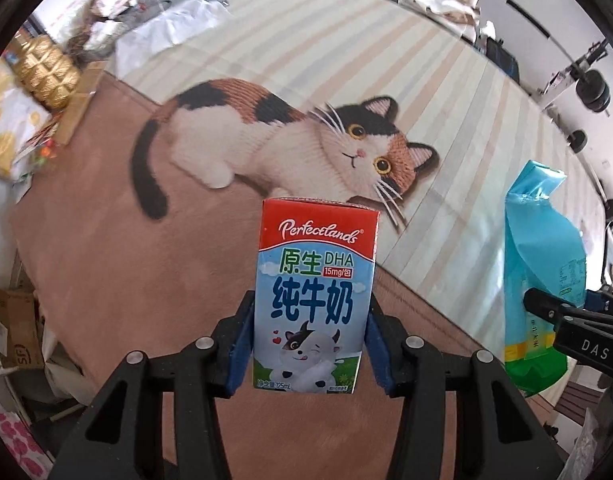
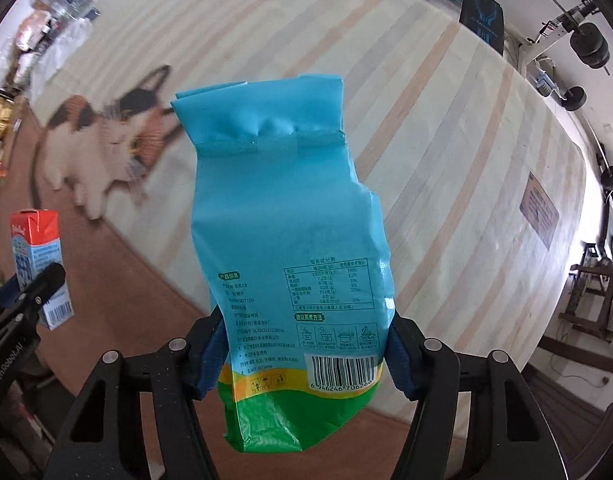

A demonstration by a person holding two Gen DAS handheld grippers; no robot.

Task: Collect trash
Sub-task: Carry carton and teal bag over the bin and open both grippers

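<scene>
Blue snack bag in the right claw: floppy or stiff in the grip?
Likely floppy: the blue bag looks creased and pinched between the right claw pads. Probably light, since its walls look caved in. The glossy film may be slippery, so it could slide.

A cat-print rug (image 1: 290,136) lies near a gold woven basket (image 1: 46,70)

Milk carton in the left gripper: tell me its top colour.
Red top on the milk carton; left wrist view.
</scene>
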